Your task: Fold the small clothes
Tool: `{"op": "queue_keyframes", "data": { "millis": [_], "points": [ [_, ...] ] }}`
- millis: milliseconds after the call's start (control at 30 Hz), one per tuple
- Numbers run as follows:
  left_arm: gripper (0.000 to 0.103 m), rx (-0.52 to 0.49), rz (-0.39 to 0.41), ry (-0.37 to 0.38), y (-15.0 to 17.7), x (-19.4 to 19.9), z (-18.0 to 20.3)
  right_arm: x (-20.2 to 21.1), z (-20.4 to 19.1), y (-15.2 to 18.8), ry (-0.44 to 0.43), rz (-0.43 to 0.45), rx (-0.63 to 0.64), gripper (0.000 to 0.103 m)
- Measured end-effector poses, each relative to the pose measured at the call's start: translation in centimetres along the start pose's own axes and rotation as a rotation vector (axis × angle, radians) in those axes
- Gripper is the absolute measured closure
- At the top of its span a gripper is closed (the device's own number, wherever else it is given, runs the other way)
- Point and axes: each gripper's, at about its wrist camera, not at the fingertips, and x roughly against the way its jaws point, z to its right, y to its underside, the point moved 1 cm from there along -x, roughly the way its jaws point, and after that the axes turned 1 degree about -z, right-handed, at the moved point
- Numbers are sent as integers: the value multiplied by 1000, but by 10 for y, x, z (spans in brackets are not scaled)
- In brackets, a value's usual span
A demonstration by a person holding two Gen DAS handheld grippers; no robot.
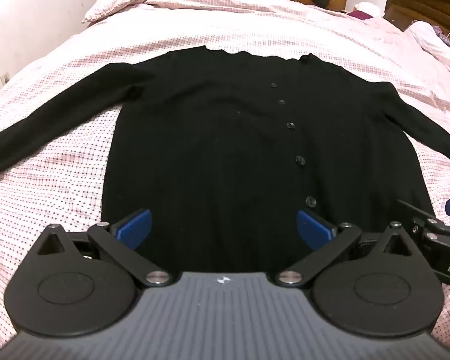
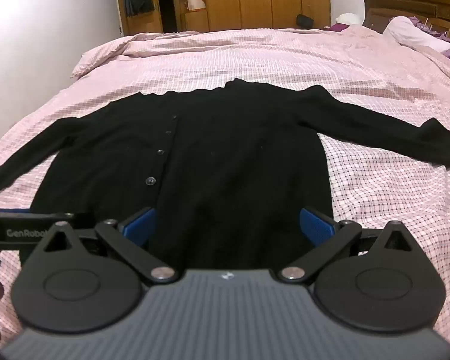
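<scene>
Both the left gripper (image 1: pixel 223 225) and right gripper (image 2: pixel 228 225) gape wide and empty over the black cardigan (image 1: pixel 225 138), spread flat and wholly unfolded on the bed (image 1: pixel 60 180).

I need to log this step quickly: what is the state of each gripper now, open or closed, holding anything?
Left gripper: open, holding nothing, above the black cardigan.
Right gripper: open, holding nothing, above the same cardigan.

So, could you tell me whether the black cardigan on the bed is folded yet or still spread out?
Spread out. The black cardigan lies flat on the bed, both sleeves stretched sideways, button row showing, no fold made.
</scene>
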Motion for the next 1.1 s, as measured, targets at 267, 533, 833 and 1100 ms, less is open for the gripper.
{"op": "queue_keyframes", "data": {
  "millis": [267,533,833,1100],
  "points": [
    [0,3,2,-8,8,0,6,-1,0,4,-7,-12,0,0],
    [0,23,-18,9,3,-4,-1,-3,2,4,-7,-20,-5,0],
    [0,25,-26,14,2,-4,0,-5,3,4,-5,-27,-10,0],
    [0,25,-33,15,3,-5,1,-6,4,6,-3,-33,-12,0]
  ]
}}
